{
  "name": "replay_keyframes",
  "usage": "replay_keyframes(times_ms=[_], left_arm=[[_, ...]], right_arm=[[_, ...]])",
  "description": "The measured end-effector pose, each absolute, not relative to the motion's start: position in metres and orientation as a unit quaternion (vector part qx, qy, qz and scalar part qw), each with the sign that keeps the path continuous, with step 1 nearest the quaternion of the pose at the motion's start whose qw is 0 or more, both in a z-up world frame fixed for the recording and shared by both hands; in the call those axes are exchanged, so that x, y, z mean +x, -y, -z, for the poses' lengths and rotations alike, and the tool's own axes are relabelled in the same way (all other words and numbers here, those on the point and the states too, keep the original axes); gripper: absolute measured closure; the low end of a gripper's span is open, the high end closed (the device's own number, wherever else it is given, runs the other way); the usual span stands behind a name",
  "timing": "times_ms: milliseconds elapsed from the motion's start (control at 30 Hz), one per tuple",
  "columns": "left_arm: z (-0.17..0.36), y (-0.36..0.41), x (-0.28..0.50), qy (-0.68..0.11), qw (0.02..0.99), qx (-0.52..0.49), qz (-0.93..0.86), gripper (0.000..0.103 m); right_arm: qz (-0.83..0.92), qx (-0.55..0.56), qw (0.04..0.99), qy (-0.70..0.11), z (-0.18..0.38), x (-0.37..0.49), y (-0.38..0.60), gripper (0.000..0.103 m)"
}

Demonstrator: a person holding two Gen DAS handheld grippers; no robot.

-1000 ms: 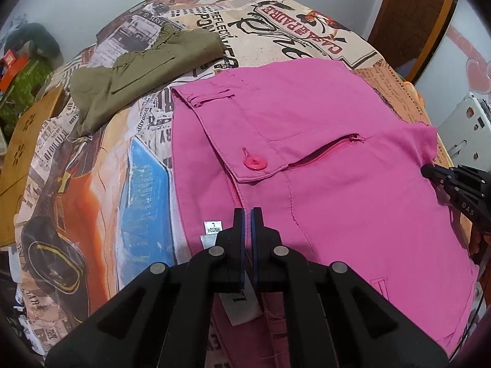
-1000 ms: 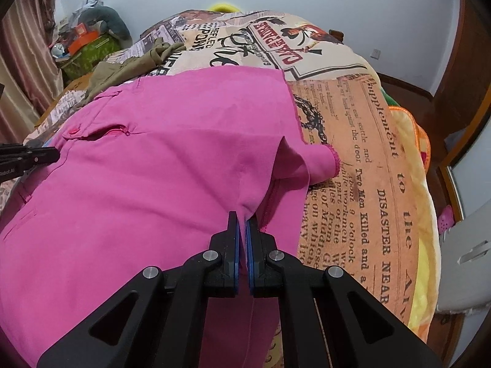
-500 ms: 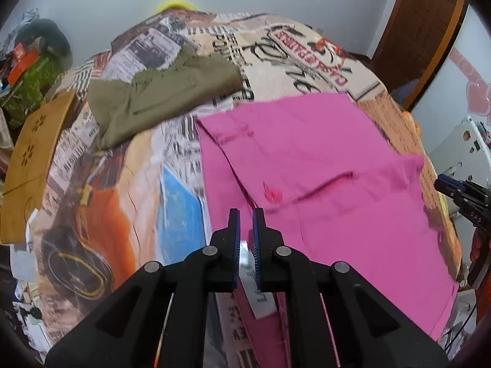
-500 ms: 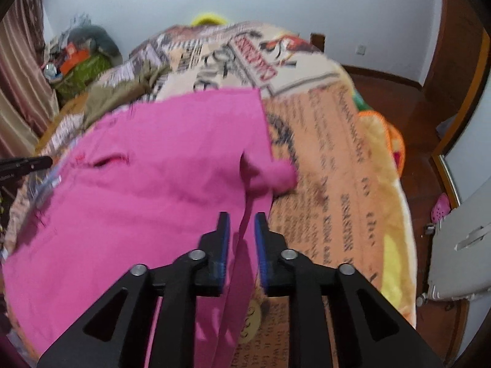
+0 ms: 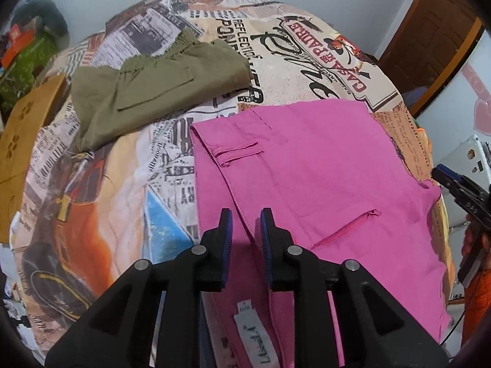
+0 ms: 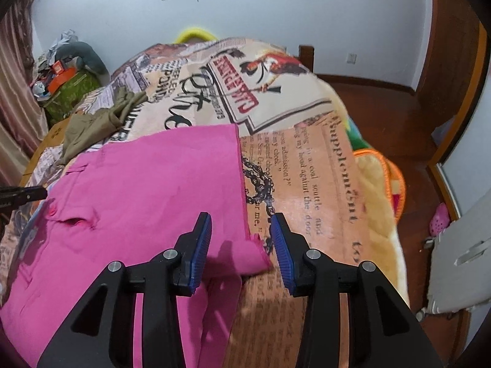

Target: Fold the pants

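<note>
Pink pants folded once, both claws letting go

The pink pants [image 5: 322, 178] lie flat in the middle of the printed blanket [image 5: 101, 214], one fold seems done. The left gripper [image 5: 245, 224] and the right gripper [image 6: 241, 230] are opening above the cloth and nothing is pinched between them. I judge a further fold is left; olive shorts [image 5: 153, 89] wait behind.

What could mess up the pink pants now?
1. Both grippers are opening with no cloth pinched, so the pink pants may slump where they hang over the bed's near edge.
2. The right gripper hovers over a loose corner; its fingers could snag it and undo the fold.
3. The white tag sticks out and may show.
</note>
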State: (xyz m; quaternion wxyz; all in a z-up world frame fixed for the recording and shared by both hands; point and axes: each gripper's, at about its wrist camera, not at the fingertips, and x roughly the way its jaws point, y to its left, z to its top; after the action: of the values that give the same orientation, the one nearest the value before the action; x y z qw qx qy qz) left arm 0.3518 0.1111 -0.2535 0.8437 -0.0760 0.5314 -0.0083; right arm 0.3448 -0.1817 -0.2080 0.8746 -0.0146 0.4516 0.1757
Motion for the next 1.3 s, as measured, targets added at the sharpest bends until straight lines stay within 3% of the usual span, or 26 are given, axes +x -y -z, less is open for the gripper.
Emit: replay_keyframes(times_ms=[167,367,633,700,900,1300], left_arm=[[0.26,-0.11,0.358,-0.531,0.844,-0.081,0.013,0.063],[0.275,-0.112,0.362,-0.544,0.833,-0.095,0.011,0.062],[0.284,-0.113,0.365,-0.539,0.834,-0.114,0.027,0.084],[0.283,-0.109,0.365,-0.537,0.835,-0.111,0.044,0.096],[0.282,-0.098,0.364,-0.533,0.843,-0.062,0.039,0.097],[0.275,-0.093,0.361,-0.524,0.851,0.03,-0.012,0.097]], right_arm=[[-0.18,-0.002,0.859,-0.479,0.227,0.361,0.179,0.066],[-0.178,-0.003,0.84,-0.513,0.251,0.365,0.18,0.066],[-0.195,0.03,0.835,-0.513,0.255,0.354,0.188,0.066],[-0.195,0.021,0.839,-0.508,0.254,0.351,0.185,0.07],[-0.215,-0.005,0.841,-0.496,0.256,0.35,0.171,0.092],[-0.212,-0.098,0.848,-0.476,0.258,0.346,0.155,0.094]])
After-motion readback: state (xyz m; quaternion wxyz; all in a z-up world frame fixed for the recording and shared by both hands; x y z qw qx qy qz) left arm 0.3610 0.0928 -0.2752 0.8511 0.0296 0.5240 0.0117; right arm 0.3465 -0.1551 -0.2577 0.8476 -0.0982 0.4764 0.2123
